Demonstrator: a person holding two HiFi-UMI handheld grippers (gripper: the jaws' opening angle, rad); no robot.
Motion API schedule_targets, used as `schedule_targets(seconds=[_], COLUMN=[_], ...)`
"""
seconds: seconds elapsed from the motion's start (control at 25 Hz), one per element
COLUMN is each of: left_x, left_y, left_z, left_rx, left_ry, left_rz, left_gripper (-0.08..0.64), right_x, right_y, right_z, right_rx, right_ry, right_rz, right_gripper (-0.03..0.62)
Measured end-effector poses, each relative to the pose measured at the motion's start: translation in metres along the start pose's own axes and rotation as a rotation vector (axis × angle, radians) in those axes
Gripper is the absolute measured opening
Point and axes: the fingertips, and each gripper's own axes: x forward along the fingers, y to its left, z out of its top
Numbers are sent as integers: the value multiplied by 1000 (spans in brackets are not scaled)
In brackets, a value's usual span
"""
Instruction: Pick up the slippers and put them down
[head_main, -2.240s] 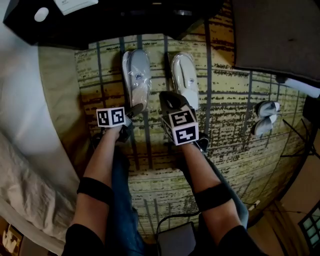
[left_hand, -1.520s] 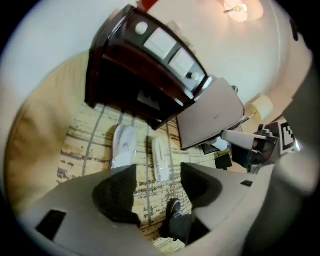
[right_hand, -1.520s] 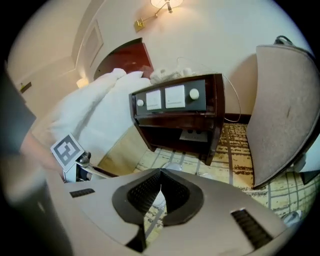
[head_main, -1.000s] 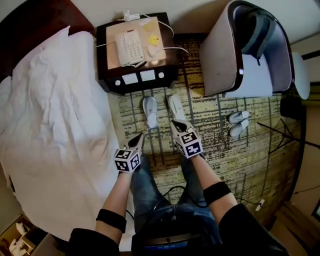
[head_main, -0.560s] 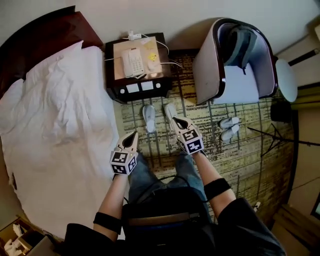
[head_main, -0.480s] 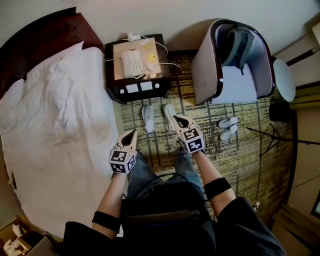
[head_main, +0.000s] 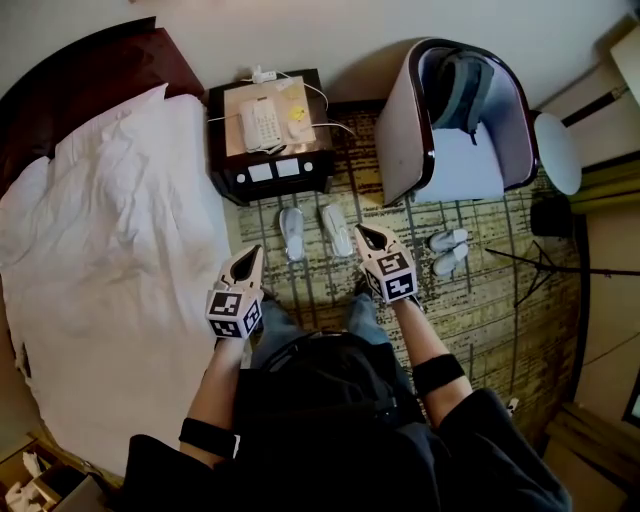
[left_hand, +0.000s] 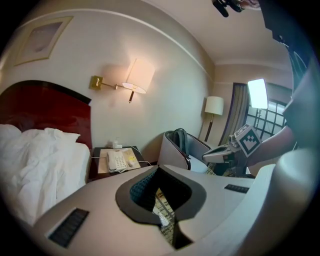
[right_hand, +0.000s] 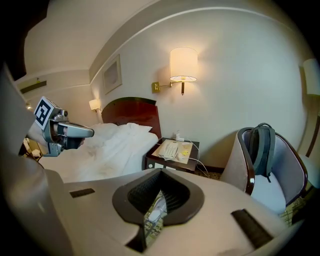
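A pair of white slippers (head_main: 292, 233) lies side by side on patterned carpet (head_main: 470, 300), just in front of the nightstand (head_main: 272, 185). They look light, soft and floppy; the heel rim or upper probably suits a pinch. The left gripper (head_main: 248, 256) and right gripper (head_main: 368, 233) hover nearby, jaws pressed together and empty. No writing is legible.

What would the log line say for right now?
left tool: shut, empty | right tool: shut, empty | slippers: side by side on carpet, before nightstand

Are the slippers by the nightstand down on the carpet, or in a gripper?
Down: both slippers lie side by side on the carpet; the left gripper and right gripper are shut, empty.
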Motion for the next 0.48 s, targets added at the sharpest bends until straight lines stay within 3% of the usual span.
schedule_targets(seconds=[0.48], left_x=[0], left_y=[-12], left_z=[1], left_rx=[11], left_ry=[-11], left_rz=[-27], left_gripper=[2], right_x=[-9], right_y=[-3], right_z=[-7], right_rx=[6], right_ry=[11], right_rz=[-14], right_gripper=[2])
